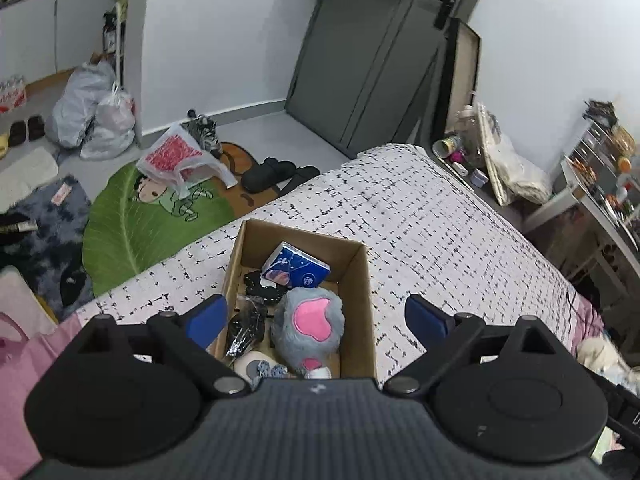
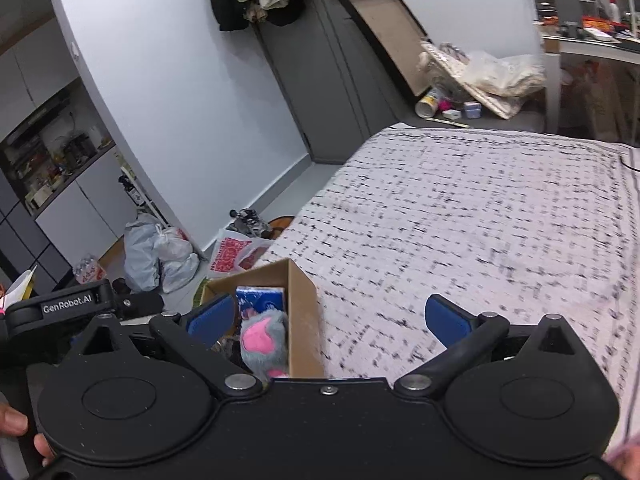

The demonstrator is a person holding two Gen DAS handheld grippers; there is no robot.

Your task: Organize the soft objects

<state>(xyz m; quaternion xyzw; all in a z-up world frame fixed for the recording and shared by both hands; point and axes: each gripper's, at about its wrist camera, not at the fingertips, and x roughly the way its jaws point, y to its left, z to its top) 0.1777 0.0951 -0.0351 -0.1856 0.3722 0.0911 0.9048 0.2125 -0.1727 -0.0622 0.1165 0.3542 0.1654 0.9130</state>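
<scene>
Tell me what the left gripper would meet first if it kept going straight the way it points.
Probably the grey-and-pink plush paw in the cardboard box: it sits just ahead between the open left gripper fingers, though depth is uncertain.

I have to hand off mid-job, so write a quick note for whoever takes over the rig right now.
Left hand-held gripper: open, empty, above the cardboard box.
Right hand-held gripper: open, empty, over the bed beside the box.
In the box on the bed: grey and pink plush toy, blue tissue pack, black items in plastic, and a small white soft piece at the near end.
Done: these soft things are boxed.
Left: the bedspread in view holds nothing else; check the room beyond the frame for remaining soft items.
</scene>
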